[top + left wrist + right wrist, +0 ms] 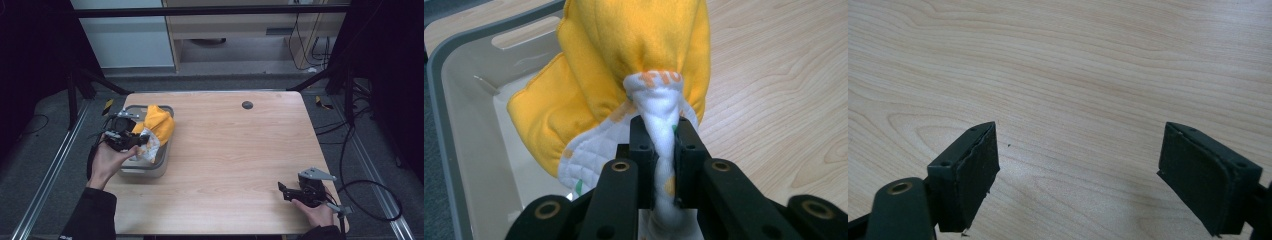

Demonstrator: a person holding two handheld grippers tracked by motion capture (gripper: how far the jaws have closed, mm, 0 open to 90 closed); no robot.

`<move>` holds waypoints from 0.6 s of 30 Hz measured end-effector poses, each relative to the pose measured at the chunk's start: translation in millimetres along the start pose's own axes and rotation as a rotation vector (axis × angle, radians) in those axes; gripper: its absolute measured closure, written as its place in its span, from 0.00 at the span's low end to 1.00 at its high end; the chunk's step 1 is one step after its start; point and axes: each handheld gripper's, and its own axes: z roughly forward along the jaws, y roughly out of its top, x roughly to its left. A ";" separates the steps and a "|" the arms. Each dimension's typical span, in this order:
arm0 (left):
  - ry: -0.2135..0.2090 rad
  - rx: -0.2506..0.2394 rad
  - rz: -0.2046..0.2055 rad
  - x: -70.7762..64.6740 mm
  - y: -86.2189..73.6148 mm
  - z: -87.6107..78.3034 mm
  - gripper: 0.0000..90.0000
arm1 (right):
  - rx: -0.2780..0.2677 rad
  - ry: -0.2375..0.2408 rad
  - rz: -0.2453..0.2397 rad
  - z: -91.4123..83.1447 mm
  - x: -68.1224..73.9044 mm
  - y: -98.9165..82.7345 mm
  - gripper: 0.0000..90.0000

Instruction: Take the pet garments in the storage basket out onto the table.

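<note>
I am pinching the yellow cloth (624, 55) by its bunched white lining with my left gripper (659, 150), jaws pressed tight so the fabric hangs gathered over the grey bin (150, 167) at the table's left edge. I am resting my right gripper (1078, 175) spread wide on the bare wooden table (240, 150), well apart, keeping it out of the way.

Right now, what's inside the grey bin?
The yellow-and-white cloth hangs partly in the bin, pinched by the left gripper. The cloth hides part of the bin's floor.
</note>
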 end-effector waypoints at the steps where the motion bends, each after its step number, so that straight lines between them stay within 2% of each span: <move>1: -0.003 0.000 0.006 -0.6 0.5 -0.6 0.91 | 0.000 0.000 -0.001 0.0 0.0 0.0 0.18; 18: -0.056 -0.012 0.069 -26.5 6.0 -8.5 0.91 | -0.001 0.002 -0.005 -0.5 0.5 0.0 0.18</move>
